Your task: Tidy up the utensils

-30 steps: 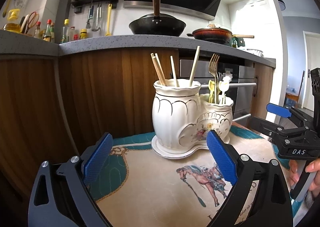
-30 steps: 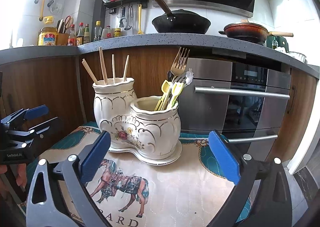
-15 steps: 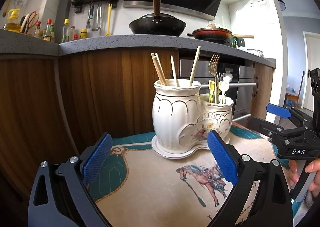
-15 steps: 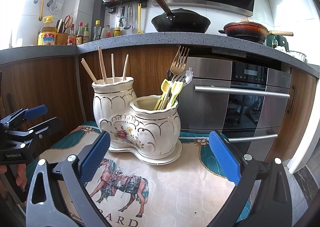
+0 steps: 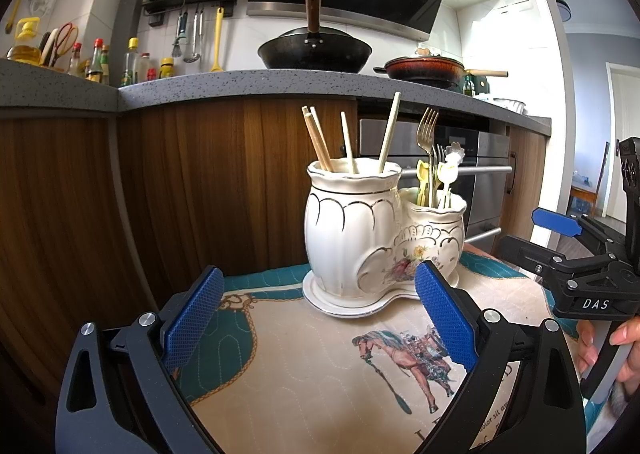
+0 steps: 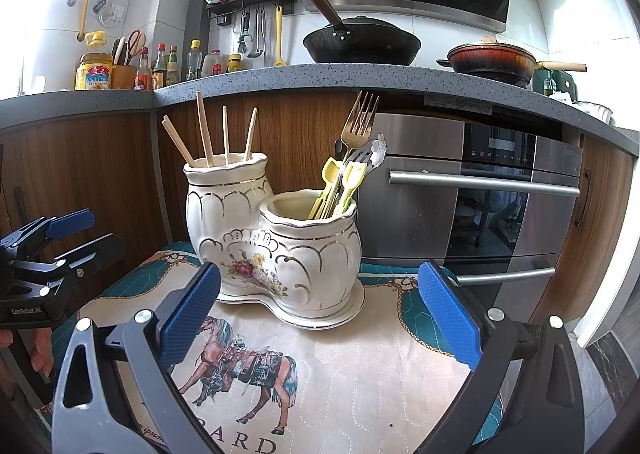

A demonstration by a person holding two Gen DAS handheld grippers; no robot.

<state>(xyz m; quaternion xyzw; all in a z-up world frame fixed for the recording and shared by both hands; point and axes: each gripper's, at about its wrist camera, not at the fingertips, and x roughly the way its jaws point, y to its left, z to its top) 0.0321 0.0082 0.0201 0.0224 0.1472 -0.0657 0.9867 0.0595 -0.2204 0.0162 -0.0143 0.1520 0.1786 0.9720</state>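
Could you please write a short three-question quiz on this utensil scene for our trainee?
1. True or false: the chopsticks stand in the taller pot.
2. Which pot holds the fork: A taller, B shorter?
3. Fill in: both the left claw and the right claw are ____ and hold nothing.

Key: 1 true; 2 B; 3 open.

Both grippers are black frames with triangular cut-outs, silver screw heads and blue cross-hatched finger pads (image 5: 196, 318). The right gripper (image 5: 560, 242) carries white "DAS" lettering on its body. The left gripper (image 6: 68, 234) carries small white "GenRobot.AI" lettering.
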